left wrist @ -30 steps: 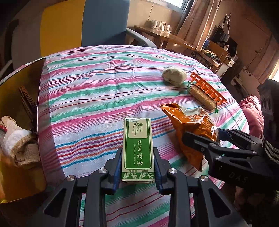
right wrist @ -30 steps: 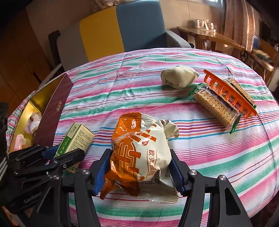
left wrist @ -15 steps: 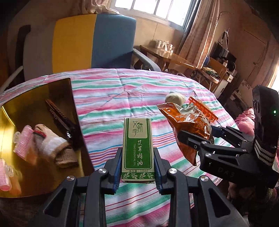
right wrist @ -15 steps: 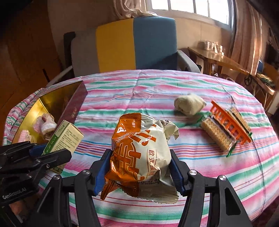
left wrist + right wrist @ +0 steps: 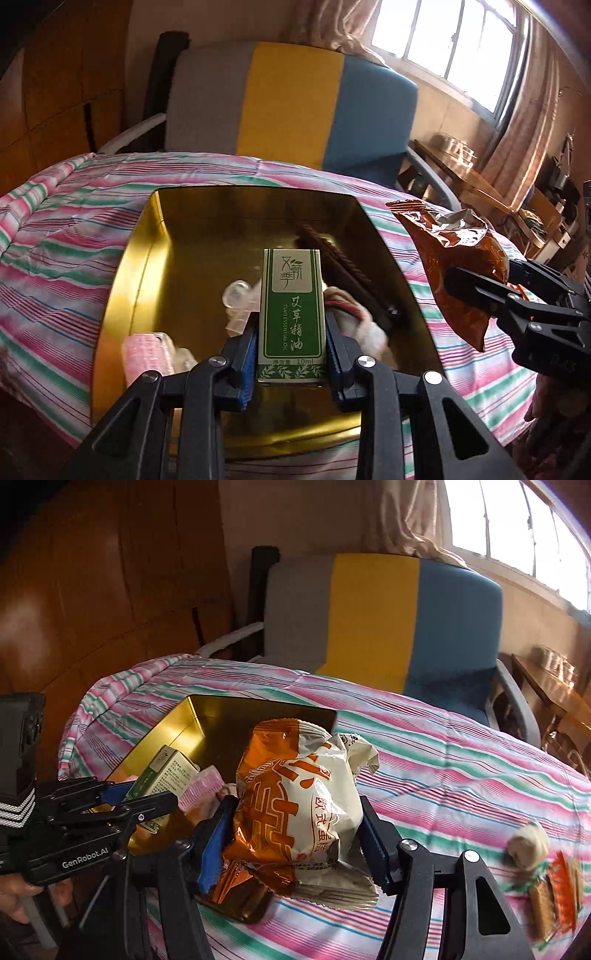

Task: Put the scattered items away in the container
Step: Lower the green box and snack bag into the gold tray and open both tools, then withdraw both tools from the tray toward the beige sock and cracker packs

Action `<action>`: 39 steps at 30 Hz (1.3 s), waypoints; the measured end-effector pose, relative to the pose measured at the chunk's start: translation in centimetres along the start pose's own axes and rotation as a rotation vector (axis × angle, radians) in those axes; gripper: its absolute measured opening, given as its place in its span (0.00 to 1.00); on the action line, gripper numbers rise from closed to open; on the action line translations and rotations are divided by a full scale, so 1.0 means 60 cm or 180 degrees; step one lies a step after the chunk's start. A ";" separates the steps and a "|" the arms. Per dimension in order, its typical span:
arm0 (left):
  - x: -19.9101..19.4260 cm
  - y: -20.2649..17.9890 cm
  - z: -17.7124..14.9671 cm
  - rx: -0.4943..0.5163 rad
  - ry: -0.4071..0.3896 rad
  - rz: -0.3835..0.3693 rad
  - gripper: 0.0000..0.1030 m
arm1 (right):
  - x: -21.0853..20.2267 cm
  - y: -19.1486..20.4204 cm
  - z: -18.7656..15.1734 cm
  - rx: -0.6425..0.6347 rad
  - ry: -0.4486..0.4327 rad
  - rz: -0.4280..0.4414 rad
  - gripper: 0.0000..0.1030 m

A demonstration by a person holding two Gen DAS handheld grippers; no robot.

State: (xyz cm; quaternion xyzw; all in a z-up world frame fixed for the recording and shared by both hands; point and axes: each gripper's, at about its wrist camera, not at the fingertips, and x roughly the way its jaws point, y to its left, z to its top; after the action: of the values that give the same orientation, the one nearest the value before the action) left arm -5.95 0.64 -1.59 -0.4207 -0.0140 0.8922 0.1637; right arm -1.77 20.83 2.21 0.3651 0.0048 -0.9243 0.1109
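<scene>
My left gripper is shut on a green and white essential-oil box and holds it above the open gold tin. The tin holds a pink hair roller, a clear roller, a rolled cloth and a dark comb. My right gripper is shut on an orange and white snack bag, held over the tin's right edge. The left gripper with its box shows at the left of the right wrist view. The snack bag also shows in the left wrist view.
The round table has a striped cloth. A beige cloth ball and an orange clip with a cracker pack lie at the far right. A grey, yellow and blue chair stands behind the table.
Both grippers have swung left with their loads, from over the striped cloth to over the gold tin. The tin now fills the middle of the left wrist view.
</scene>
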 end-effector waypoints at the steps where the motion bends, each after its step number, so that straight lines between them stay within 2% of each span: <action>1: 0.006 0.014 0.002 -0.0040 0.0019 0.0036 0.30 | 0.016 0.008 0.009 -0.0024 0.0037 0.0041 0.61; 8: 0.049 0.081 0.014 -0.0244 0.0134 0.0170 0.30 | 0.113 0.053 0.038 -0.0083 0.0340 0.0196 0.61; 16: 0.074 0.092 0.015 -0.0271 0.0273 0.0178 0.31 | 0.177 0.065 0.050 -0.0073 0.0527 0.0152 0.63; 22: 0.064 0.085 0.010 -0.0262 0.0227 0.0219 0.38 | 0.175 0.060 0.047 -0.0025 0.0575 0.0156 0.67; 28: 0.036 0.082 0.002 -0.0306 0.0101 0.0276 0.41 | 0.161 0.051 0.041 0.0049 0.0485 0.0107 0.75; 33: 0.010 0.073 -0.004 -0.0315 0.0019 0.0238 0.44 | 0.135 0.048 0.039 0.0061 0.0357 0.0073 0.83; 36: -0.010 0.058 -0.010 -0.0282 -0.0045 0.0179 0.45 | 0.106 0.047 0.031 0.0057 0.0212 -0.0005 0.91; 38: -0.022 0.042 -0.014 -0.0221 -0.0073 0.0113 0.47 | 0.080 0.044 0.023 0.0056 0.0077 -0.0145 1.00; 39: -0.026 0.032 -0.017 -0.0180 -0.0077 0.0078 0.47 | 0.065 0.041 0.017 0.0053 0.0005 -0.0242 1.00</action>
State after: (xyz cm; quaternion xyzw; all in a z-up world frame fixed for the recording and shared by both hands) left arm -4.80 -1.77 -1.38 -0.4144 -0.0360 0.8984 0.1406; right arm -4.73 17.55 0.50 0.3663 0.0111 -0.9276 0.0728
